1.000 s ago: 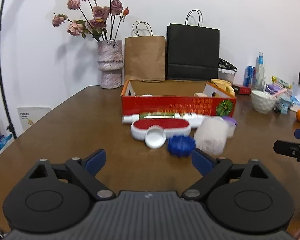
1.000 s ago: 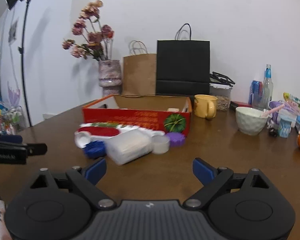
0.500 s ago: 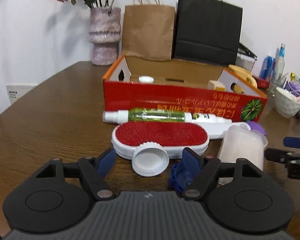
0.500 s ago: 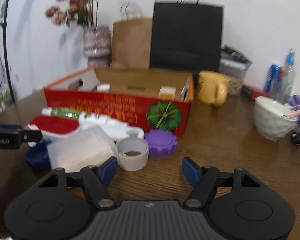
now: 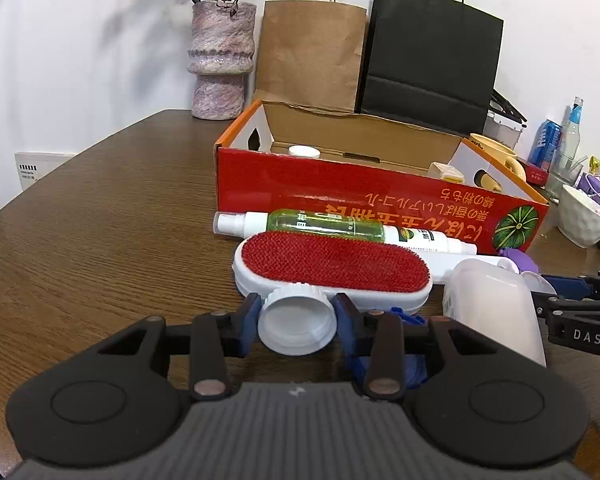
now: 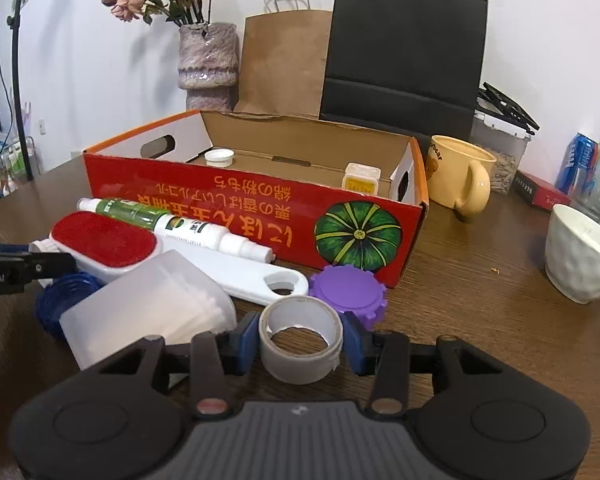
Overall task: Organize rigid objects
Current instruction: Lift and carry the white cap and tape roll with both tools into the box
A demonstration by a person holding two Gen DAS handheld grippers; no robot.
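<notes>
An open red cardboard box (image 5: pixel 380 188) (image 6: pixel 260 200) stands on the brown table. Before it lie a spray bottle (image 5: pixel 340 226) (image 6: pixel 180 226), a red lint brush (image 5: pixel 332 268) (image 6: pixel 104 242), a blue lid (image 6: pixel 66 300), a frosted plastic container (image 5: pixel 496 312) (image 6: pixel 148 312) and a purple lid (image 6: pixel 348 292). My left gripper (image 5: pixel 298 322) is shut on a white lid (image 5: pixel 298 326). My right gripper (image 6: pixel 300 340) is shut on a grey tape roll (image 6: pixel 300 338). A white cap (image 6: pixel 219 157) and a small yellow box (image 6: pixel 362 178) lie in the box.
Behind the box stand a flower vase (image 5: pixel 222 60), a brown paper bag (image 5: pixel 312 52) and a black paper bag (image 5: pixel 432 52). A yellow mug (image 6: pixel 458 178), a white bowl (image 6: pixel 580 260), a can and a bottle (image 5: pixel 570 132) crowd the right side.
Both grippers moved forward to the pile and closed: the left one onto the white lid, the right one onto the tape roll.
</notes>
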